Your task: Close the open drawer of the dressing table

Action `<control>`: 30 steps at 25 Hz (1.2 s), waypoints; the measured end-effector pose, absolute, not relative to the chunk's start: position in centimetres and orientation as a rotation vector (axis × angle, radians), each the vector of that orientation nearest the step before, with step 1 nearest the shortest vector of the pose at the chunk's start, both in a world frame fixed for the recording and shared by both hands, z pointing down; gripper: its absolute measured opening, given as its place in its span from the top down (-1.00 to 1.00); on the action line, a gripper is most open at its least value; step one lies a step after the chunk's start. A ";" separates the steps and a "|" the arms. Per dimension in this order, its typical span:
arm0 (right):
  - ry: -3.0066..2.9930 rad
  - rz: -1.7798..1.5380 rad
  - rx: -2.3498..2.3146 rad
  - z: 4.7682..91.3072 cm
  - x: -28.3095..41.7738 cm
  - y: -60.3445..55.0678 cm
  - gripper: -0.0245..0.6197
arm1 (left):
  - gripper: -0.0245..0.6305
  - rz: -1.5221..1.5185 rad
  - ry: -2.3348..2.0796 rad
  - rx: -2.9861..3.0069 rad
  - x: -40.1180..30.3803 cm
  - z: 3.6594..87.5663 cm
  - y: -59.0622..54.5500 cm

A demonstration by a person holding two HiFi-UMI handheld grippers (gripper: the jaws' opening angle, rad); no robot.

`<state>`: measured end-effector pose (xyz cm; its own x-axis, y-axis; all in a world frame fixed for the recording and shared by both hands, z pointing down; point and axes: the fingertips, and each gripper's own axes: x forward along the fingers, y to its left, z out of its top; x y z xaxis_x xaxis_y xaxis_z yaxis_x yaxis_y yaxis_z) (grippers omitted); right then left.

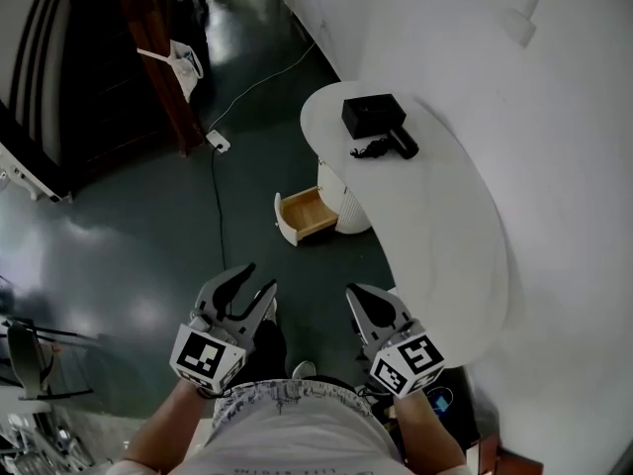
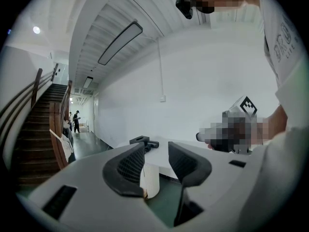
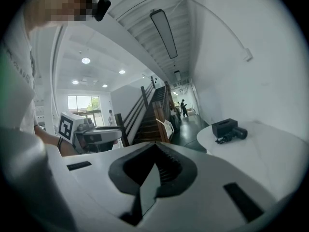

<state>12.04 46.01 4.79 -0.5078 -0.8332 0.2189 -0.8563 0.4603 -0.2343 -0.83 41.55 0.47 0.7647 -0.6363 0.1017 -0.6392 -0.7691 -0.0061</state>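
Held low and side by side above the dark green floor (image 1: 148, 226), well short of the open drawer (image 1: 307, 216): left gripper (image 1: 255, 280) with jaws spread and nothing between them, right gripper (image 1: 358, 295) with jaws pressed together on nothing. Ahead, pulled out from the ribbed white pedestal (image 1: 348, 206) under the far end of the white dressing table (image 1: 455, 245), showing a bare wooden inside. On the tabletop above, a black box (image 1: 373, 115) with a black hair dryer (image 1: 394, 144) just beside it.
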 end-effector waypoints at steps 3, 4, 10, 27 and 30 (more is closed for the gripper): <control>-2.607 0.490 1.523 5.1 11.8 44.5 0.90 | 0.41 0.142 -1.050 2.912 -1.1 0.9 39.8; -2.602 0.494 1.522 5.3 11.7 43.9 0.90 | 0.41 0.139 -1.046 2.910 -1.1 1.1 39.1; -2.578 0.542 1.515 6.8 9.6 38.8 0.90 | 0.41 0.146 -1.014 2.888 -2.6 2.7 33.8; -2.480 0.636 1.515 8.2 4.1 19.1 0.90 | 0.41 0.192 -0.898 2.856 -7.1 4.0 13.1; -2.456 0.649 1.526 8.5 3.4 16.0 0.90 | 0.41 0.202 -0.866 2.863 -7.8 4.7 9.9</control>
<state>3.44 15.99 8.54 -0.4578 -0.8081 0.3708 -0.8857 0.3783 -0.2691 -7.82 9.90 4.68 0.8250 -0.5391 0.1697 -0.5585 -0.8237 0.0982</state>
